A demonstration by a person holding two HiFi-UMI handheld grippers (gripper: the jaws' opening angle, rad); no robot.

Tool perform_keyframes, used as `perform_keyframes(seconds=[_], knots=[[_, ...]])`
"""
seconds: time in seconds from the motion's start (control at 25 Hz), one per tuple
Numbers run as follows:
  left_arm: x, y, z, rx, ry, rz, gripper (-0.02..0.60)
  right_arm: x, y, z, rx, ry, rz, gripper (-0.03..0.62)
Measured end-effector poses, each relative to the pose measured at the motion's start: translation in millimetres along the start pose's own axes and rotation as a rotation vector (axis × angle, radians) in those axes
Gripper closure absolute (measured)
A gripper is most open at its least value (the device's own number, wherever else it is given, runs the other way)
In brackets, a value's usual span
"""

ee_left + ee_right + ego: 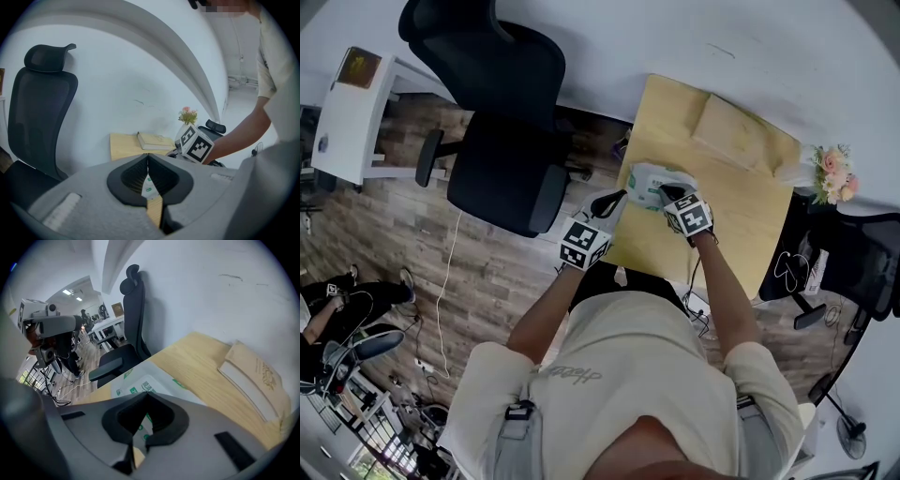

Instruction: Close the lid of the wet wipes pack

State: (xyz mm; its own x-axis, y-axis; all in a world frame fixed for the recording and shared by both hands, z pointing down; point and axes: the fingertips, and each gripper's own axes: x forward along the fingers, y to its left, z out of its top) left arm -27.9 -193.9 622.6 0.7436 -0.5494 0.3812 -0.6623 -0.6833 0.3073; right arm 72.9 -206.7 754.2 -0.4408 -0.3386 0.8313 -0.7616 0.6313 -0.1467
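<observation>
Wet wipes pack (649, 178): white with green print, lying flat on the wooden desk (741, 220), close to the desk's edge on the chair side.
Lid (144, 383): a flat panel on the top face; I cannot tell whether it is fully down.
Handling: probably light, soft and squashy, with a slick film skin. It would likely slide or dent under a hard push, so press down on the lid rather than pinch it.
Hold: steady the pack's body at one end and push on the lid panel.
Right gripper (147, 393): jaws closed together with nothing between them, tips over the pack's top.
Left gripper (147, 158): jaws closed tip to tip and empty, beside the pack at the desk edge.
Edge risk: a sideways shove could carry the pack off the near edge towards the black office chair (511, 178).
Open room: bare wood on the far side of the pack; the book (727, 131) and the flowers (834, 173) are well apart.
</observation>
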Motion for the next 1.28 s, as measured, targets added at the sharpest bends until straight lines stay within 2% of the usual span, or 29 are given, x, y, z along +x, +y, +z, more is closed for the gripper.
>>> perform_keyframes(seconds=[0.2, 0.4, 0.68, 0.92, 1.08, 1.28], knots=[[-1, -13, 10, 0.016, -0.012, -0.014, 0.563, -13, 0, 6, 0.035, -0.086, -0.016, 0.592], [-7, -27, 28, 0.045, -0.043, -0.021, 0.563, -55, -3, 5, 0.074, -0.178, -0.045, 0.592], [-14, -53, 72, 0.124, -0.095, -0.043, 0.565, -138, -9, 5, 0.111, -0.318, -0.092, 0.592], [-23, -75, 119, 0.158, -0.161, -0.067, 0.564, -216, -14, 19, 0.157, -0.491, -0.107, 0.592], [-30, -83, 157, 0.204, -0.207, -0.058, 0.563, -266, -16, 38, 0.132, -0.599, -0.14, 0.592], [-36, -95, 200, 0.26, -0.273, -0.054, 0.564, -317, -14, 65, 0.048, -0.688, -0.171, 0.592]])
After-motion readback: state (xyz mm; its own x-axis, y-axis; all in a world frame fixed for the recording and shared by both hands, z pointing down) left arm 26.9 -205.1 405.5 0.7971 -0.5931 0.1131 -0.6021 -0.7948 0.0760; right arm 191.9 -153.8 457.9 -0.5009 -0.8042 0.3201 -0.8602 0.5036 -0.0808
